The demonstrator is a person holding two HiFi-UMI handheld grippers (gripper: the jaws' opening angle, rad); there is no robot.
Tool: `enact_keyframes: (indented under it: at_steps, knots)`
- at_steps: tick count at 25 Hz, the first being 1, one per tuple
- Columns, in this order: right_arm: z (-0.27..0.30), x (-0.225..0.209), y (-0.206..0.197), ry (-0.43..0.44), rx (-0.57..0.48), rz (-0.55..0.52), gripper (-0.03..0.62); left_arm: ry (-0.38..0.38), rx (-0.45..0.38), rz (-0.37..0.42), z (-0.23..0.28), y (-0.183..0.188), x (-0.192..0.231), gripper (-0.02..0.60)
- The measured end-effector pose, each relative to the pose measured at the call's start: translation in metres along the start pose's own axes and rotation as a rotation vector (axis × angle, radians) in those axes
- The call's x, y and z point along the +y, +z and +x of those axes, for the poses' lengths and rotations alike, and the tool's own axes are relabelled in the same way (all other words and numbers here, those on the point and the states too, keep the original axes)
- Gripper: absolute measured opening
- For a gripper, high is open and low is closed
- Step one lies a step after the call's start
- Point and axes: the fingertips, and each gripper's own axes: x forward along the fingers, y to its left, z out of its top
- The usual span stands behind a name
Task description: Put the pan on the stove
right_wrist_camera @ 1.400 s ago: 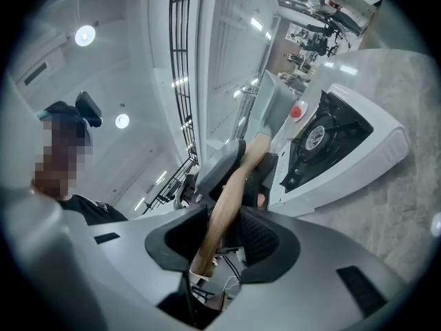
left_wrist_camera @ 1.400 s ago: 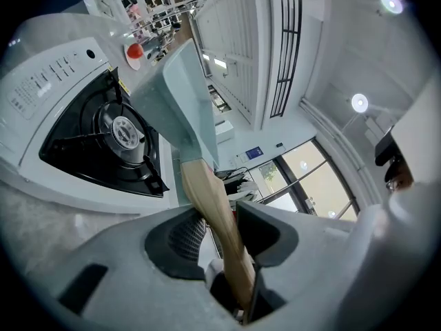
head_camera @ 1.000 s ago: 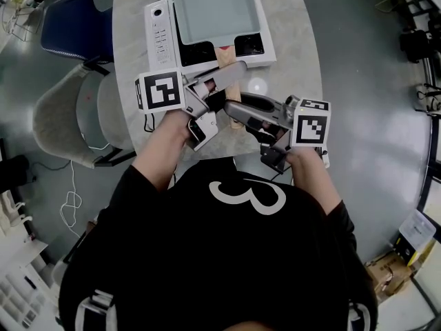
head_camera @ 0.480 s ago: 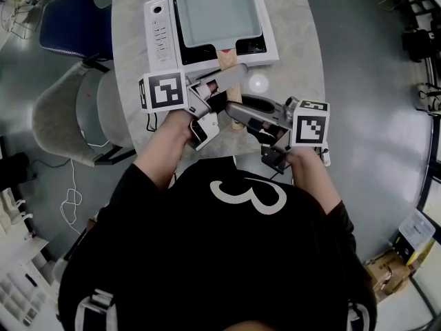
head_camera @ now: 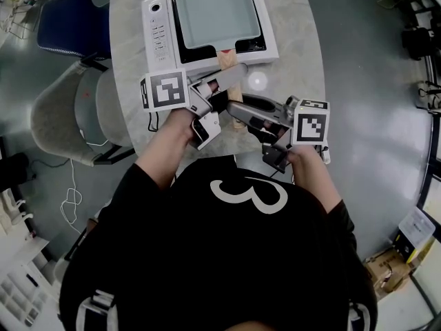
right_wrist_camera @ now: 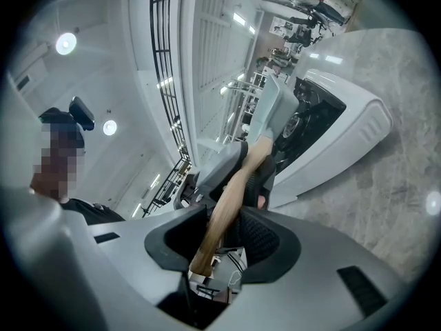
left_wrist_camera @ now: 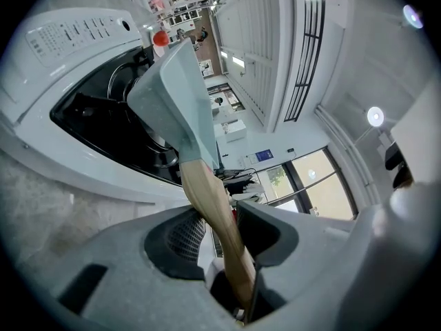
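Little has changed over the last second: the left gripper [head_camera: 222,80] has crept a touch nearer the stove [head_camera: 157,26], and the stove sits slightly higher in the head view. The right gripper [head_camera: 233,109] looks unmoved.

Both claws are clamped on the pan's wooden handle [head_camera: 227,64]. The left one holds it just off the stove's near edge, and the right one holds its free end farther from the stove. In the left gripper view the handle [left_wrist_camera: 207,192] is pinched between the ribbed pads [left_wrist_camera: 180,236]. In the right gripper view it [right_wrist_camera: 224,205] is pinched the same way.

The square, pale blue-grey pan [head_camera: 215,12] lies over the stove's black glass, with its handle sticking out past the stove's near edge. Its plain inner floor shows all over. From the left gripper view the pan [left_wrist_camera: 172,102] seems tilted above the glass. I cannot say for sure whether its base touches.

The stove stands on a round, marble-look table [head_camera: 296,40]. A blue chair [head_camera: 72,23] and a grey chair [head_camera: 62,123] stand to the stove's left on a glossy grey floor [head_camera: 372,102].
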Motion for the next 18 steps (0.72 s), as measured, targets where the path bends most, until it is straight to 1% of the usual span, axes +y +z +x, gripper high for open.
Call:
enact_keyframes:
  at_steps: [7, 13, 18]
  knots:
    - [0.000, -0.002, -0.001, 0.001, 0.003, 0.020, 0.138, 0.013, -0.001, -0.020, 0.000, -0.001, 0.004, 0.150]
    - [-0.002, -0.007, -0.004, 0.012, 0.008, 0.048, 0.141, 0.019, -0.008, -0.065, 0.001, -0.005, 0.012, 0.152]
    - [-0.003, -0.010, -0.006, 0.020, 0.009, 0.051, 0.140, 0.021, 0.000, -0.061, 0.002, -0.007, 0.014, 0.152]
